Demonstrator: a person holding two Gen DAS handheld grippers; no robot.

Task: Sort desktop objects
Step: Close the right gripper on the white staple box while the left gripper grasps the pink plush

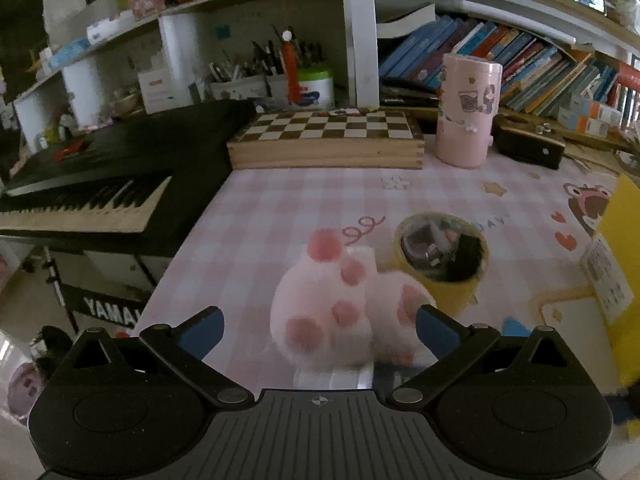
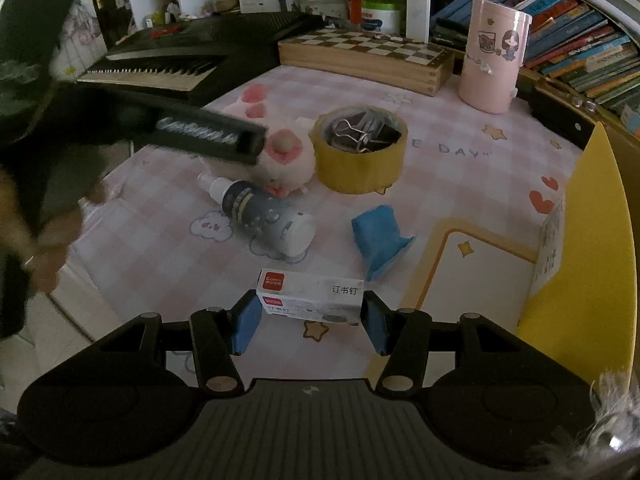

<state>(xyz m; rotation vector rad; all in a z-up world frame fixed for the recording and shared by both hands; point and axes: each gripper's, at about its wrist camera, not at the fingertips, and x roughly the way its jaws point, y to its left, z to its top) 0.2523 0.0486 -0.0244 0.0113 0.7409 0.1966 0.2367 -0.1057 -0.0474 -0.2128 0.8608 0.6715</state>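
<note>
Pink plush paw (image 1: pixel 344 304) sits between the open left gripper (image 1: pixel 320 330); right gripper (image 2: pixel 310 320) clamps one staple box (image 2: pixel 312 294).

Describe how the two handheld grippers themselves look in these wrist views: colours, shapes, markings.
Both look alike. The left gripper and right gripper have matte black bodies with a ribbed grey centre plate bearing a small crosshair mark, round black housings either side, angular black linkage arms with silver pivot pins, and blue pads on the fingers. No cables show. A dark sleeve appears at the right view's left edge.

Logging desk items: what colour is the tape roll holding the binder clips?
Yellow tape roll, clearest in right wrist view.
</note>
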